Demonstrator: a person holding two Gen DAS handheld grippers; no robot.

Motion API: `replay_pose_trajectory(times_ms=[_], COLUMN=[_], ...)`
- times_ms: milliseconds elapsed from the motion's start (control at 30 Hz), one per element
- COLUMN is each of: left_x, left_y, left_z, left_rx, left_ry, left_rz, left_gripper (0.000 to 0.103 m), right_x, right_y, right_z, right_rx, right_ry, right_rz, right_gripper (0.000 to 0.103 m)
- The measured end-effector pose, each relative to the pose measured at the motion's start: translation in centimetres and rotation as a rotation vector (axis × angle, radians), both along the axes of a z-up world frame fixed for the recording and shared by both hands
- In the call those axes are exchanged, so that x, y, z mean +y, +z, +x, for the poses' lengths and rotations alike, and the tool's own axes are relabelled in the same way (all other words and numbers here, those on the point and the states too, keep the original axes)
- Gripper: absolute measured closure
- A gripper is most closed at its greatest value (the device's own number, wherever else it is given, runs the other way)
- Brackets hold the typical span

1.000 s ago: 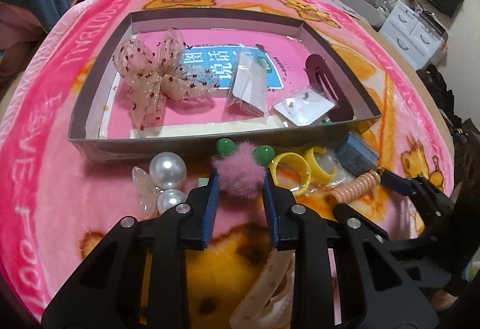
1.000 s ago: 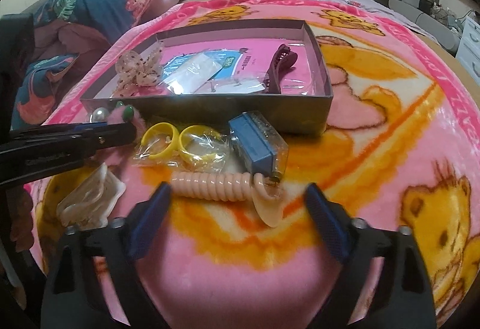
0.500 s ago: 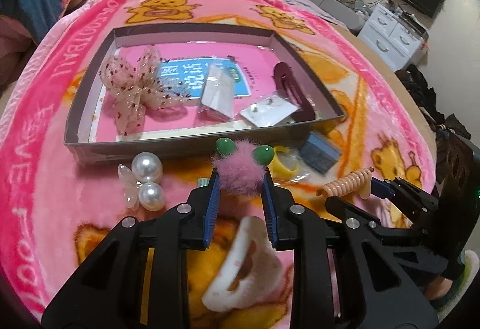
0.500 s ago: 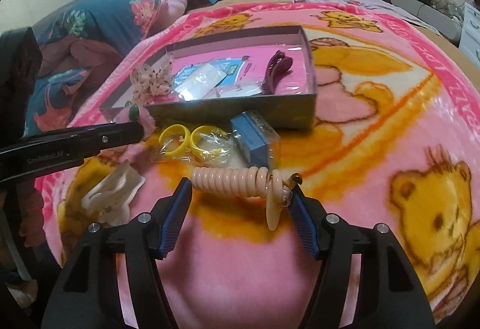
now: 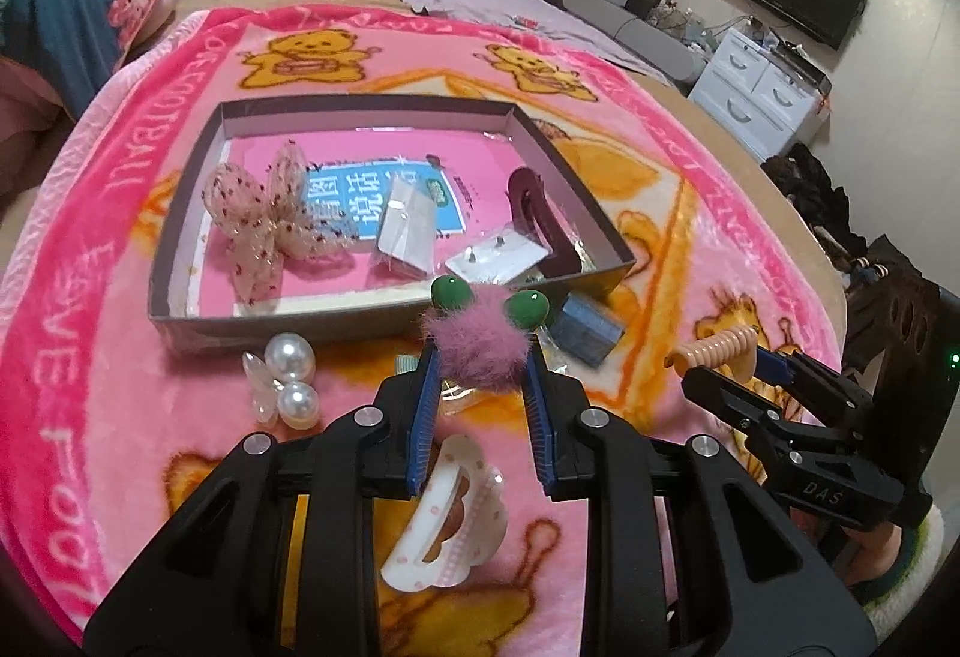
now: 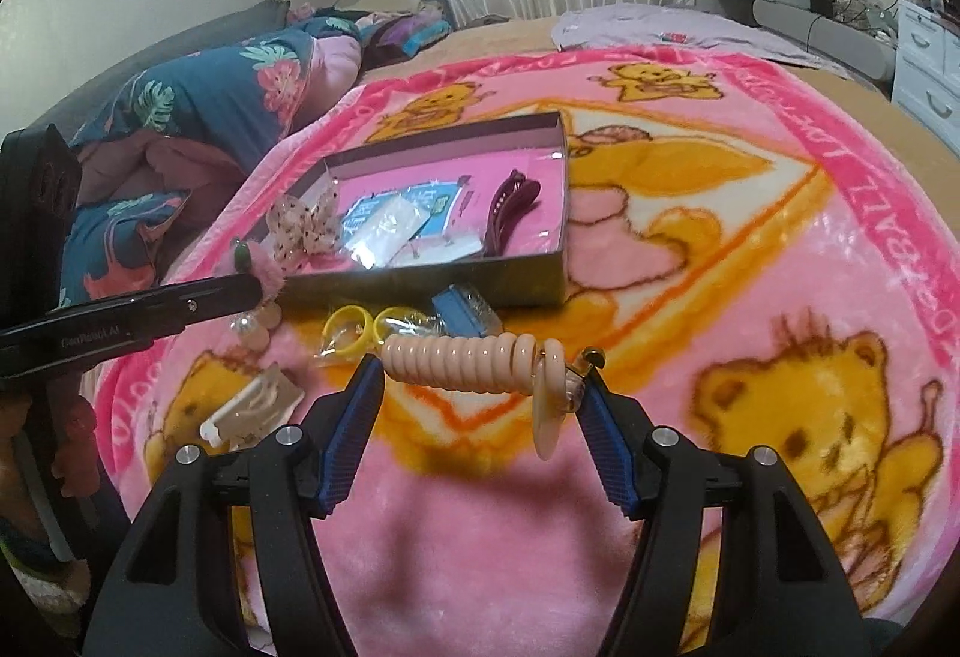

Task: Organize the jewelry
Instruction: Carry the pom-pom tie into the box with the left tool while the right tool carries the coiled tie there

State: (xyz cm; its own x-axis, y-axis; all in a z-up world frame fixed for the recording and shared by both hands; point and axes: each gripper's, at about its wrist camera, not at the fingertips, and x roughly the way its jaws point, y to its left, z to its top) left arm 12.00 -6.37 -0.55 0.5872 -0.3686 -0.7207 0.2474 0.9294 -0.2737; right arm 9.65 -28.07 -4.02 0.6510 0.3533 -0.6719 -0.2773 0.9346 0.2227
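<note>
Above the pink blanket point(image 5: 90, 297), both grippers are now carrying their items clear of the surface, having risen since a second ago; both picks are judged complete, with transfer to the box point(image 5: 180, 249) outstanding. Left gripper point(image 5: 480, 363) is holding narrow, pinching the pink pom-pom clip point(image 5: 480, 339) just short of the box's near wall. Right gripper point(image 6: 480, 387) is standing wider, clamping the coiled hair tie point(image 6: 462, 363) endwise, further from the box.
</note>
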Motion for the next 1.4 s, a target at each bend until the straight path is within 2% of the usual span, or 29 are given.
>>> replay_pose_trajectory(times_ms=[300, 833, 1400], left_x=[1.4, 4.7, 5.2], left_y=[1.4, 4.2, 4.2], left_z=[0.3, 2.6, 6.5], left_rx=[-0.023, -0.071, -0.066], left_ry=[0.031, 0.111, 0.146], left_rz=[-0.002, -0.005, 0.015], left_gripper=[0.084, 0.084, 0.084], right_x=[0.5, 2.0, 2.9], right_y=[2.1, 5.0, 6.9], right_z=[-0.1, 2.0, 6.6], right_rx=[-0.053, -0.117, -0.157], right_ry=[0.022, 0.061, 0.055], right_rz=[-0.015, -0.019, -0.041], right_gripper=[0.040, 0.040, 0.040])
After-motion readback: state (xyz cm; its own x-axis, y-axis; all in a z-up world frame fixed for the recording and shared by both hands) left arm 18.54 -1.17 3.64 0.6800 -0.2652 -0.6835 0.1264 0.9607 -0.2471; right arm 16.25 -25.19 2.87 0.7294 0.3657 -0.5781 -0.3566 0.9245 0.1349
